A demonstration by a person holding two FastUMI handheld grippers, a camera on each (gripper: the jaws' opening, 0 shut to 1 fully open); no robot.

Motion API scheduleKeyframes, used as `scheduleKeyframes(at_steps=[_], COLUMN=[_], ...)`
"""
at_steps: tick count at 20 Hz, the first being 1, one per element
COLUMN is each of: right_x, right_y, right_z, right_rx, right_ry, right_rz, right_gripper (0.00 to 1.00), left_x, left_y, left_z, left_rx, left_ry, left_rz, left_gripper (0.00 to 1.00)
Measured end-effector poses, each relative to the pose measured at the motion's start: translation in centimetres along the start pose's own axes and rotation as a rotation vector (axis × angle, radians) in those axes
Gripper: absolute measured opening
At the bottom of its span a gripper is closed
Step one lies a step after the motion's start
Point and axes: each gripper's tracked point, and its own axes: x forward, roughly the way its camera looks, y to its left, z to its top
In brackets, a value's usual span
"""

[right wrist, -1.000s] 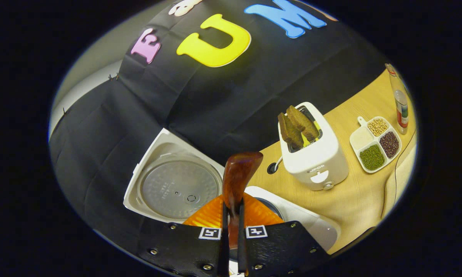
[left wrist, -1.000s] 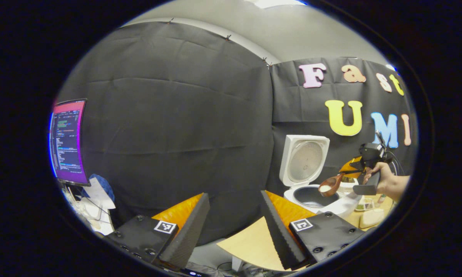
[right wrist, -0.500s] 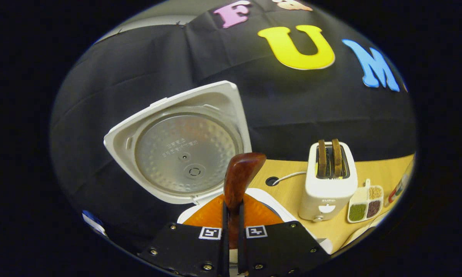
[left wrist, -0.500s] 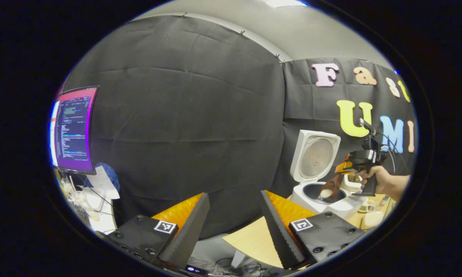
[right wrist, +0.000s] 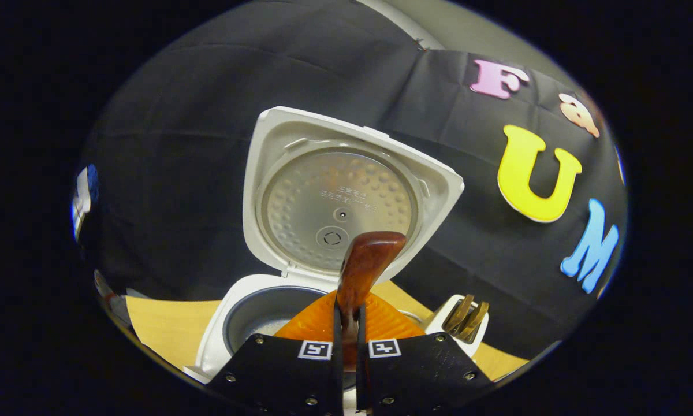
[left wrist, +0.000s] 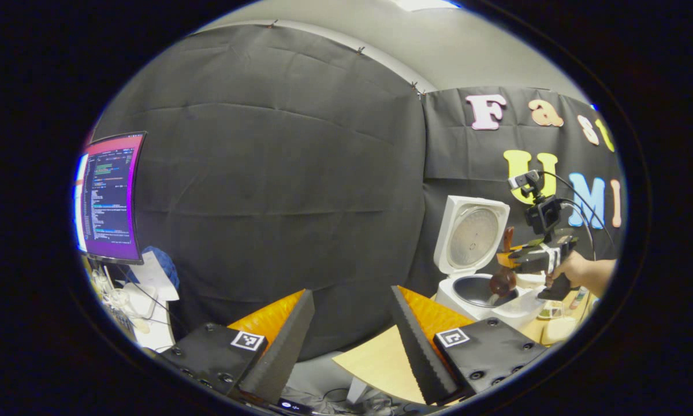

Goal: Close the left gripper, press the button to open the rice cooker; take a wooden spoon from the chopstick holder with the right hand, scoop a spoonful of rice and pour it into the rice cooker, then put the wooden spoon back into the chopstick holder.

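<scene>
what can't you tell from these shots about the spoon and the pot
- Wooden spoon bowl, right gripper view: hidden below the right gripper; rice left in it can't be judged.
- Rice cooker pot, left gripper view: too small to see rice.
- Chopstick holder: can't be made out.

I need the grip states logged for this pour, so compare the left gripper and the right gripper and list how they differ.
The left gripper stands open with a wide gap and holds nothing; the right gripper is shut on the wooden spoon. The left gripper sits back from the rice cooker, facing the booth wall, while the right gripper is held over the cooker's open pot, spoon bowl tipped down. Both share black fingers with orange backing and square markers.
</scene>
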Motion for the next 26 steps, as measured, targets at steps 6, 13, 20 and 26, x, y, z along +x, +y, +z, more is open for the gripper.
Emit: scheduleKeyframes(at_steps=[6,13,20,26], right_x=[-0.9,-1.4,-4.6,-10.6], right_y=[0.2,-1.6,-5.4,-11.5], right_z=[-0.2,0.9,1.4,-0.1], right_rx=[0.055,0.522,1.028,1.076], right_ry=[0.011,0.022,-0.003,-0.07], right_rz=[0.034,0.087,0.137,0.041], right_gripper=[0.09,0.09,0.09,0.09], left_x=[-0.5,-1.0,-0.4,0.4], left_y=[-1.0,-1.1,-3.3,-8.1], left_z=[0.1,1.0,3.5,5.7], left_rx=[0.001,0.013,-0.045,-0.022], left_ry=[-0.006,-0.016,-0.04,-0.078], left_rz=[-0.022,-0.04,-0.091,-0.182], left_gripper=[0.88,0.92,0.89,0.95])
